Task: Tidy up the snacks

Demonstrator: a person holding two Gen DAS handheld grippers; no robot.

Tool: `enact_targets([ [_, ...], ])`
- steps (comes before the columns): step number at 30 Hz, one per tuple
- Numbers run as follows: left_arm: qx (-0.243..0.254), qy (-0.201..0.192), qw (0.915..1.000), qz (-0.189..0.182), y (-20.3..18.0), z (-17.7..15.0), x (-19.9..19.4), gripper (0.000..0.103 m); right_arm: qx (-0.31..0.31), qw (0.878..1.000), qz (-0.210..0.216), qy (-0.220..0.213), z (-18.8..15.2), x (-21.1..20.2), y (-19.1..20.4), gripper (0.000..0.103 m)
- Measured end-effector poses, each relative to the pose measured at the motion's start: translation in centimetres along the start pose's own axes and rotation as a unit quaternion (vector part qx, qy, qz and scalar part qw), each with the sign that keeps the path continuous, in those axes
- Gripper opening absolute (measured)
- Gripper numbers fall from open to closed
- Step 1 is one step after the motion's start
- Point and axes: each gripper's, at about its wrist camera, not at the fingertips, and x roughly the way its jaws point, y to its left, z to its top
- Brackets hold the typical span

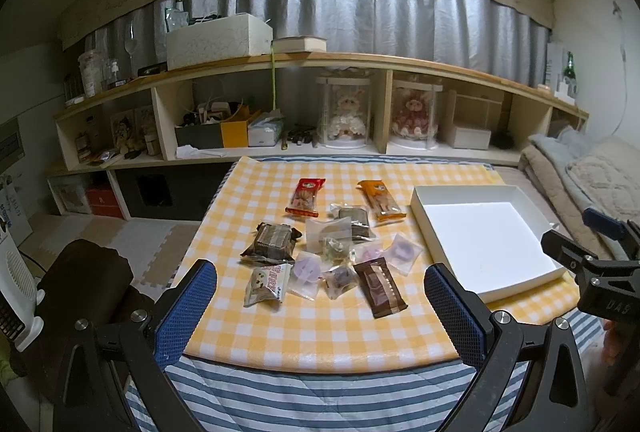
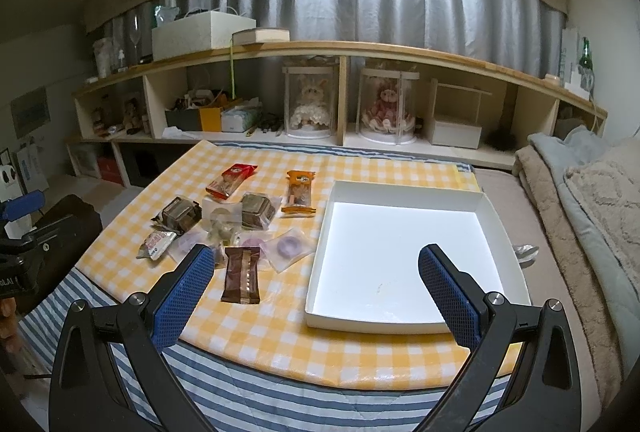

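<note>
Both sets of jaws stand wide apart and hold nothing; the left gripper (image 1: 320,292) hangs over the near edge of the yellow checked cloth (image 1: 312,332), facing the scatter of snacks; the right gripper (image 2: 316,276) hangs further right, its blue pads framing the near part of the white box (image 2: 496,220) without touching it.

Snacks lie loose on the cloth, left of the box and apart from it; none is inside the box. Far row: a red packet (image 1: 306,196) and an orange packet (image 1: 380,199), side by side with a gap between them. Middle: a dark foil tray pack (image 1: 272,241) at the left; a second dark pack (image 1: 356,222) partly overlapped by a translucent pouch (image 1: 326,230). Near row: a small printed white packet (image 1: 269,284); several translucent sachets with purple contents (image 1: 306,270), overlapping one another; a brown wrapped bar (image 1: 380,287), nearest the left gripper and just beside the sachets.

White box: shallow, open-topped, sitting flat on the right part of the cloth, its interior bare and brightly lit. Cloth rests on a blue-and-white striped quilt (image 1: 304,396). Folded blankets (image 2: 580,200) lie right of the box; a long wooden shelf unit (image 1: 320,104) runs behind.
</note>
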Motion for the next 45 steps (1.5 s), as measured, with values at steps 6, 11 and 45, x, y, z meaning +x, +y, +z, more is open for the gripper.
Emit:
enact_targets([
  [6,0.0,-0.001,1.0,-0.001,-0.37,0.13,-0.26,0.103,-0.001,1.0,-0.001,-0.001,0.02,0.03,-0.08,0.103],
  [11,0.0,-0.001,1.0,-0.001,-0.43,0.14,-0.35,0.103,-0.002,1.0,-0.001,-0.001,0.03,0.05,-0.04,0.103],
  [45,-0.001,-0.003,1.0,-0.002,-0.61,0.23,-0.25,0.103,-0.005,1.0,-0.002,-0.003,-0.08,-0.03,0.08,0.103],
])
